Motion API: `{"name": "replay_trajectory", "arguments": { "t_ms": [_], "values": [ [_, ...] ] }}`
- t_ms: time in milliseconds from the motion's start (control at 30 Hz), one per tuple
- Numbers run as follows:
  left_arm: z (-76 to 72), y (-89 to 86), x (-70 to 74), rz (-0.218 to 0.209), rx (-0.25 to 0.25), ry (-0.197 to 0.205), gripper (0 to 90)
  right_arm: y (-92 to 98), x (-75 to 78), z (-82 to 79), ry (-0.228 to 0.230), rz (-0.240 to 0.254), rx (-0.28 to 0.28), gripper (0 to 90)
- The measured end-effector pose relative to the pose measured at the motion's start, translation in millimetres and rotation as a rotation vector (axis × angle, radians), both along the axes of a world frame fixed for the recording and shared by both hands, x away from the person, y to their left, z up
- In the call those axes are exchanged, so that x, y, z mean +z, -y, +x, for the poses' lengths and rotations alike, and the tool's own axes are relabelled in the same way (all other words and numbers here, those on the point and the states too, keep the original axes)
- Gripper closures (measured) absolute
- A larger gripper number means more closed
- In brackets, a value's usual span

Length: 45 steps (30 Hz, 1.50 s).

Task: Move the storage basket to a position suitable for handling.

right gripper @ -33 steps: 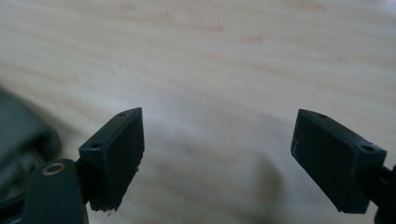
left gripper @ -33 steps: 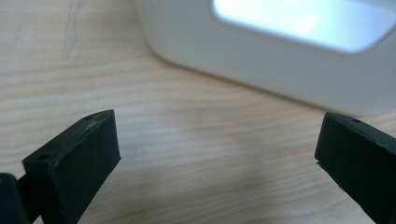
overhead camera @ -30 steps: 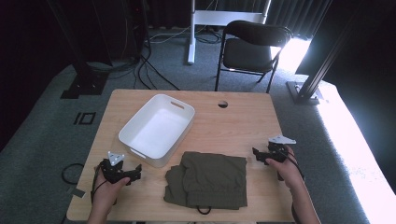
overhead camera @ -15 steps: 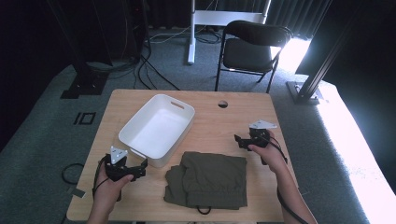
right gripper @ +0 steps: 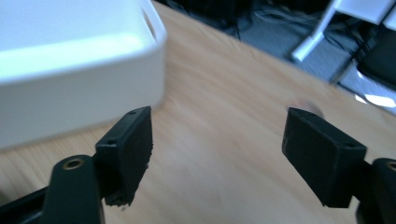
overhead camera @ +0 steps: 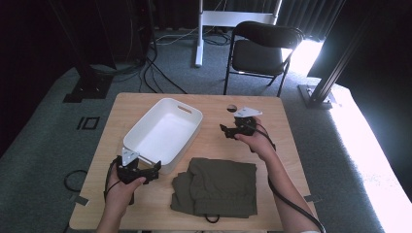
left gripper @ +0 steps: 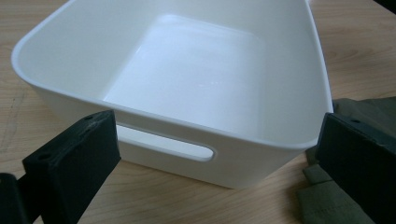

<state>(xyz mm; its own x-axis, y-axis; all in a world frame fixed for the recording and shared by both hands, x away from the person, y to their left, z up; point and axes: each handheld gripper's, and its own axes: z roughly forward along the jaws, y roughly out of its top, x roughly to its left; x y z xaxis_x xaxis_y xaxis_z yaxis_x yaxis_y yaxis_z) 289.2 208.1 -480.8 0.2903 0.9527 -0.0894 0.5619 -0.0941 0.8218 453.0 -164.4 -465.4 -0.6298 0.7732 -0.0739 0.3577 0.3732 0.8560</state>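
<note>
High view: a white bin (overhead camera: 163, 133) is seen on the wooden tabletop (overhead camera: 291, 121), with a folded olive garment (overhead camera: 216, 187) lying just beside its near corner. The left gripper (overhead camera: 154, 169) is held near the bin's near end, its jaws spread wide with nothing between them. The right gripper (overhead camera: 224, 130) is held above the tabletop beside the bin's right wall; its jaws, just closing slightly, are empty and well apart.

I'm seeing my two black grippers (overhead camera: 154, 170) (overhead camera: 224, 130) wearing grey three-cornered plates, trailing black cables, their blocky pads (right gripper: 128, 149) showing screw holes.
</note>
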Motion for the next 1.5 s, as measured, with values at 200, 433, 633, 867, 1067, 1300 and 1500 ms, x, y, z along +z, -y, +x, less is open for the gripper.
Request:
{"name": "replay_trajectory", "arguments": {
  "t_ms": [200,433,633,867,1067,1300,1500],
  "values": [
    [2.0,2.2,-3.5,0.004,-0.009,-0.013,1.1,-33.4,13.2,23.9,0.072,0.057,0.087,29.2],
    [3.4,3.2,-5.6,-0.005,-0.013,-0.015,1.1,-65.7,8.2,52.4,0.065,0.024,0.109,39.1],
    [3.8,3.8,-7.2,-0.002,-0.014,-0.017,1.1,-87.1,-1.2,67.7,0.003,0.021,0.131,47.0],
    [2.7,3.9,-5.9,-0.010,-0.015,-0.016,1.1,-103.2,-7.5,77.5,-0.006,-0.048,0.151,58.2],
    [3.1,7.6,-5.3,-0.040,-0.039,-0.019,1.2,-111.9,-14.7,79.9,-0.012,-0.129,0.128,78.3],
    [4.3,6.6,-5.0,-0.053,-0.001,-0.017,7.9,-109.6,-12.6,78.5,-0.033,-0.150,0.091,84.0],
    [8.4,7.9,-2.0,-0.056,0.041,-0.009,13.6,-104.9,-12.7,72.9,-0.039,-0.150,0.061,84.0]
  ]
}}
